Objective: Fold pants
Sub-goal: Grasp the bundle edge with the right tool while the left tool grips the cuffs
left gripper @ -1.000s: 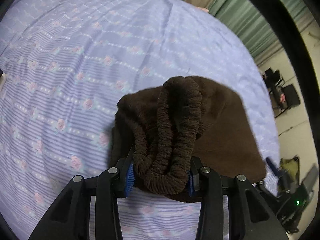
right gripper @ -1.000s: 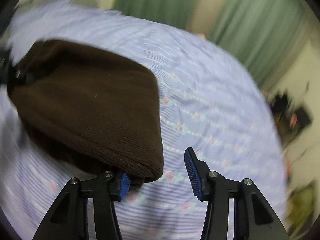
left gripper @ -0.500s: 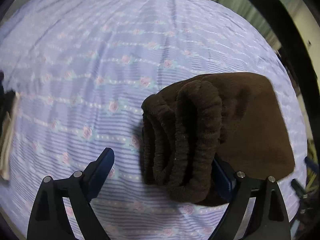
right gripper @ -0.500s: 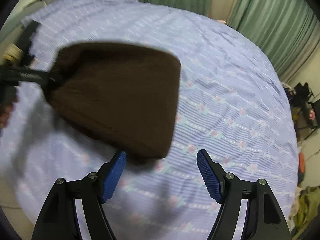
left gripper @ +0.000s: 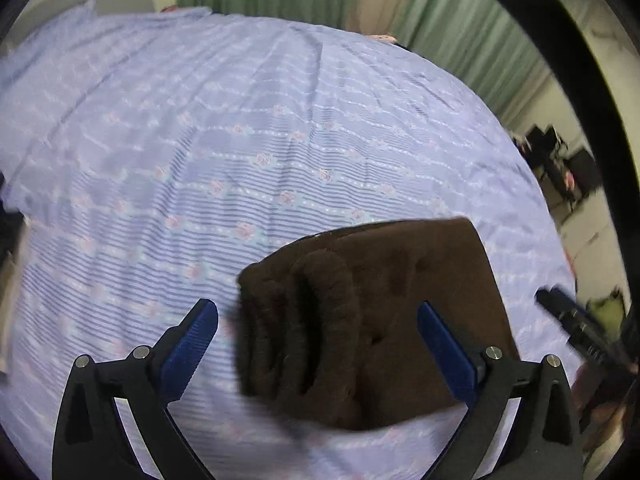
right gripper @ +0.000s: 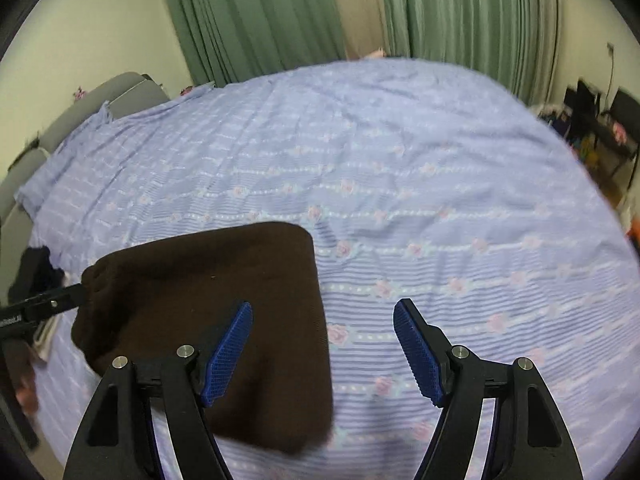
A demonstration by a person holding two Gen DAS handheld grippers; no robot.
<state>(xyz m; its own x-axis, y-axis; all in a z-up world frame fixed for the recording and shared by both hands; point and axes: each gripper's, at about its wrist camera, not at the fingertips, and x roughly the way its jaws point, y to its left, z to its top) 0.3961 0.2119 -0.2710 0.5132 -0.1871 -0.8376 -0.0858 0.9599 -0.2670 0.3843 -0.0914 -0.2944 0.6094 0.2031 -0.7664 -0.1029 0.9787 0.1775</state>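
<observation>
Left gripper point(left gripper: 318, 344) has let go of the waistband | both it and right gripper point(right gripper: 322, 350) spread, empty | pants point(right gripper: 208, 312) folded on bed point(right gripper: 400, 160) | next: withdraw clear.

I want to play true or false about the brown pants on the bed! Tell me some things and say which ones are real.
1. The brown pants lie folded on the lilac flowered bedsheet. True.
2. The left gripper squeezes the waistband. False: its jaws are wide open, clamping nothing.
3. The right gripper is open. True.
4. The curtains are red. False: they are green.
5. The pants' elastic waistband faces the left gripper. True.
</observation>
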